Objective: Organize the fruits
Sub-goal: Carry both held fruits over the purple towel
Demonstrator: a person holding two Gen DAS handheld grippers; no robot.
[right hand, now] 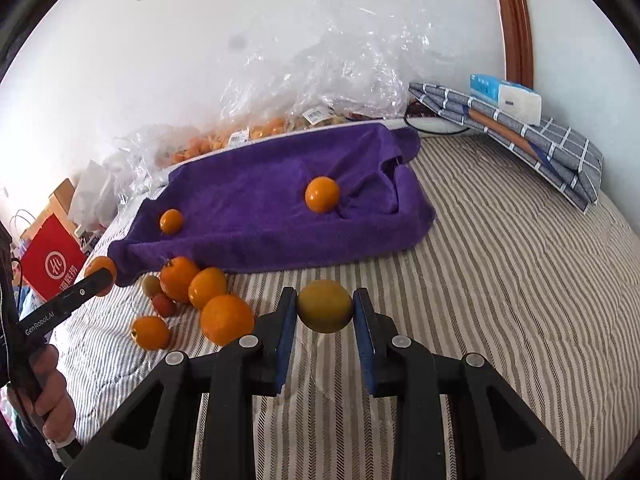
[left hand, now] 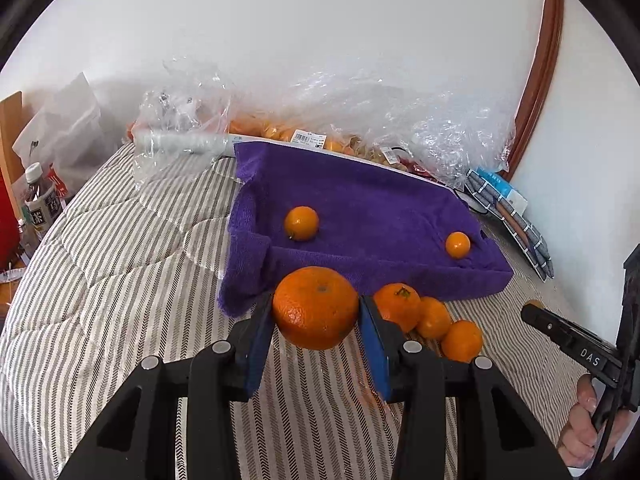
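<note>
- The left gripper (left hand: 316, 312), black with blue pads, is clamped on a large round orange (left hand: 316, 307), one pad pressed to each side, and holds it above the striped quilted bedcover (left hand: 120, 280).
- The right gripper (right hand: 324, 310), of the same make, is clamped on a smaller yellow-green round fruit (right hand: 325, 306), likewise lifted off the bedcover.
- Just beyond both grippers lies a purple terry towel draped over a shallow tray (left hand: 360, 208), its edges raised into a rim.
- 2 small oranges sit on the towel, well apart: one toward the left (left hand: 301, 223) in the left wrist view, the other near the right corner (left hand: 458, 244).
- A loose cluster of oranges (right hand: 200, 292) lies on the bedcover just in front of the towel's near edge; in the right wrist view 4 orange ones show, touching or nearly so, with 2 smaller fruits, one greenish (right hand: 152, 285) and one reddish (right hand: 163, 305), beside them.
- Behind the tray, crumpled clear plastic bags (left hand: 400, 120) with price labels hold more orange fruit against the white wall.
- A folded grey checked cloth (right hand: 540, 148) rests near the wall with a white and blue tissue pack (right hand: 508, 98) on top.
- A red paper bag (right hand: 52, 260) stands off the bed's edge.
</note>
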